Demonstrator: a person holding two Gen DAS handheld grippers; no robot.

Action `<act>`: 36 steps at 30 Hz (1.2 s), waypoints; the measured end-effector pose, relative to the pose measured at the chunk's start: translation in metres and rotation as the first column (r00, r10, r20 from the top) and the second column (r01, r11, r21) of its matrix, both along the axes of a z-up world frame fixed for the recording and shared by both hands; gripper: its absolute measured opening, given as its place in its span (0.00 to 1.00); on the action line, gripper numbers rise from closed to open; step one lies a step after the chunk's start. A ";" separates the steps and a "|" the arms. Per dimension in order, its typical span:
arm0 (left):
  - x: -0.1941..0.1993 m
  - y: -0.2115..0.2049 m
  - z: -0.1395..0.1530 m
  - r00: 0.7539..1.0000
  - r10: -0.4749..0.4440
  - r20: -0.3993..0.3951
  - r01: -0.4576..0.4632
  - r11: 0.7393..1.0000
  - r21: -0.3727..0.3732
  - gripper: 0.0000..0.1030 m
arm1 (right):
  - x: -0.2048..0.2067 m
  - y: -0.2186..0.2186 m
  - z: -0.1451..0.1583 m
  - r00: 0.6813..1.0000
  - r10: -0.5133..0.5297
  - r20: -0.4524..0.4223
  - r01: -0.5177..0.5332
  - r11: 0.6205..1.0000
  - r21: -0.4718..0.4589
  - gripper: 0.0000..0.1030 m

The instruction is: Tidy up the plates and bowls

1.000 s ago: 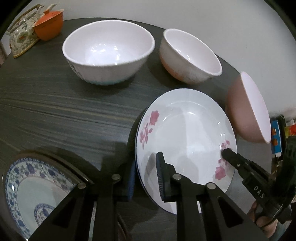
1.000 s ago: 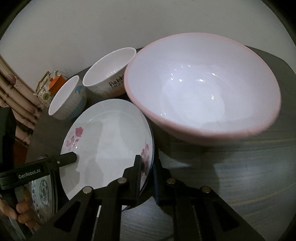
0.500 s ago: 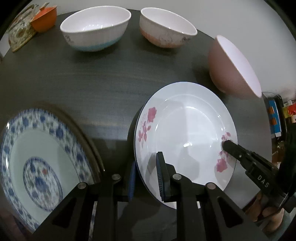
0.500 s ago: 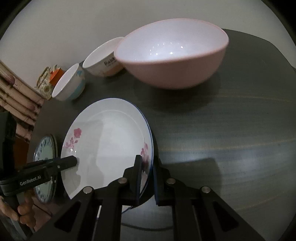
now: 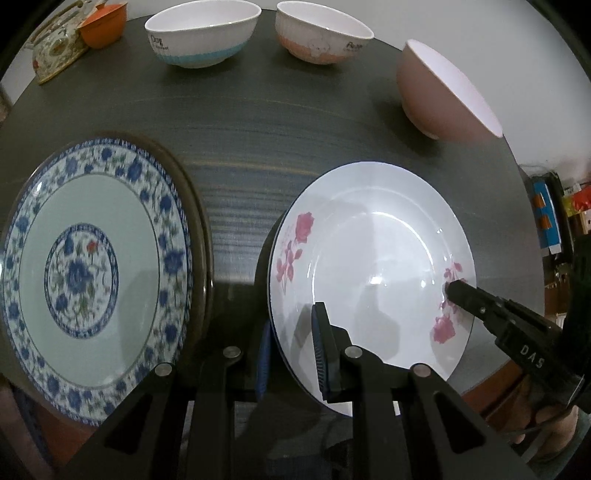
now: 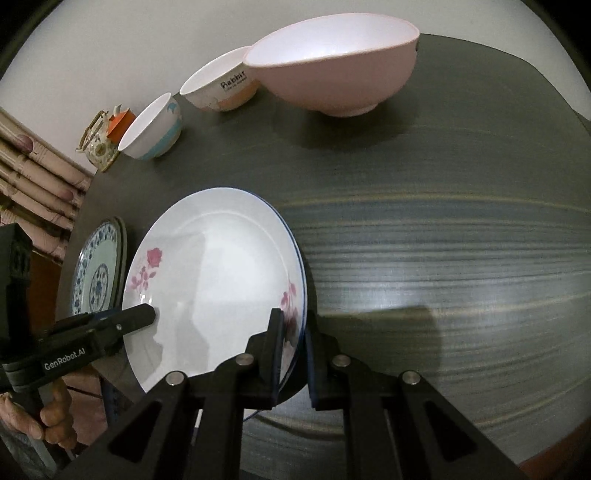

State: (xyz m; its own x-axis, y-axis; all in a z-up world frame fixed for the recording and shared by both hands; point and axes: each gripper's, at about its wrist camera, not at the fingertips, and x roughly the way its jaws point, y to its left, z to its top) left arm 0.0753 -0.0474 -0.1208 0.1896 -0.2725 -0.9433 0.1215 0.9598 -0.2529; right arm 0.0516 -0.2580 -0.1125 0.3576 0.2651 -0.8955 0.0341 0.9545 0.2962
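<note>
Your left gripper pinches one edge of the rose-printed plate and your right gripper is clamped on the opposite edge, both nearly closed on the rim, so you hold that single plate between them just above the dark table. Count two plates: this one and the blue-patterned plate beside it on a dark-rimmed dish. Three bowls stand behind: a blue-banded bowl, an orange-banded bowl and a pink bowl.
</note>
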 end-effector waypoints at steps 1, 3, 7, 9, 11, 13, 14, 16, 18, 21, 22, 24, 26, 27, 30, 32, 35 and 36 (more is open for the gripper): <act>-0.002 0.000 0.000 1.000 -0.003 -0.002 0.003 1.000 0.001 0.17 | -0.003 0.001 0.000 1.000 0.003 -0.006 -0.003 1.000 -0.002 0.11; -0.006 0.000 0.000 1.000 -0.009 -0.004 0.009 1.000 0.000 0.17 | -0.009 -0.001 0.000 1.000 0.006 -0.008 -0.006 1.000 -0.002 0.11; 0.000 0.001 0.000 1.000 -0.002 -0.010 0.001 1.000 -0.009 0.17 | -0.011 -0.002 0.000 1.000 0.009 -0.011 -0.009 1.000 0.002 0.11; 0.002 0.000 -0.001 1.000 -0.002 -0.014 0.002 1.000 -0.009 0.17 | -0.009 -0.001 0.000 1.000 0.013 -0.018 -0.013 1.000 0.001 0.12; -0.004 0.006 0.003 1.000 0.001 -0.015 -0.001 1.000 -0.008 0.17 | -0.009 0.000 0.000 1.000 0.022 -0.021 -0.022 1.000 -0.002 0.13; -0.004 0.007 0.004 1.000 0.004 -0.016 -0.005 1.000 -0.006 0.17 | -0.007 -0.001 0.000 0.999 0.026 -0.022 -0.026 1.000 -0.005 0.13; -0.002 0.007 0.004 1.000 0.006 -0.014 -0.006 1.000 -0.004 0.17 | -0.007 -0.001 0.000 0.999 0.025 -0.022 -0.025 1.000 -0.004 0.13; -0.001 0.007 0.004 1.000 0.005 -0.013 -0.005 1.000 -0.003 0.17 | -0.005 -0.001 0.000 0.999 0.026 -0.023 -0.026 1.000 -0.003 0.13; 0.001 0.006 0.004 1.000 0.002 -0.010 -0.002 1.000 0.001 0.17 | -0.003 -0.003 0.000 1.000 0.022 -0.021 -0.022 1.000 0.001 0.13; 0.004 0.005 0.003 1.000 -0.002 -0.012 0.002 1.000 0.002 0.17 | 0.001 -0.004 -0.001 0.999 0.023 -0.022 -0.023 1.000 0.006 0.13; 0.004 0.006 0.003 1.000 -0.001 -0.013 0.001 1.000 0.000 0.17 | 0.001 -0.003 -0.001 0.999 0.025 -0.021 -0.025 1.000 0.003 0.13; 0.005 0.005 0.002 1.000 -0.001 -0.013 0.001 1.000 0.000 0.17 | 0.001 -0.003 0.000 0.999 0.026 -0.020 -0.026 1.000 0.000 0.13; 0.005 0.004 0.002 1.000 0.000 -0.012 0.000 1.000 0.002 0.17 | 0.003 -0.004 0.000 0.999 0.028 -0.017 -0.028 1.000 -0.002 0.13; 0.006 0.004 0.002 1.000 0.002 -0.012 -0.002 1.000 0.006 0.17 | 0.004 -0.003 0.000 0.999 0.030 -0.017 -0.030 1.000 -0.001 0.13; 0.007 0.004 0.002 1.000 0.001 -0.013 0.000 1.000 0.004 0.17 | 0.007 -0.005 -0.001 0.999 0.027 -0.021 -0.027 1.000 0.011 0.13; 0.006 0.004 0.003 1.000 0.000 -0.013 0.000 1.000 0.002 0.17 | 0.009 -0.005 -0.001 0.999 0.032 -0.021 -0.031 0.999 0.014 0.13; 0.007 0.005 0.002 1.000 0.000 -0.012 0.000 1.000 0.003 0.17 | 0.010 -0.005 -0.001 0.999 0.031 -0.023 -0.030 0.999 0.017 0.13; 0.007 0.005 0.003 1.000 0.001 -0.009 -0.001 1.000 0.003 0.17 | 0.010 -0.005 -0.001 0.999 0.035 -0.019 -0.034 0.999 0.014 0.13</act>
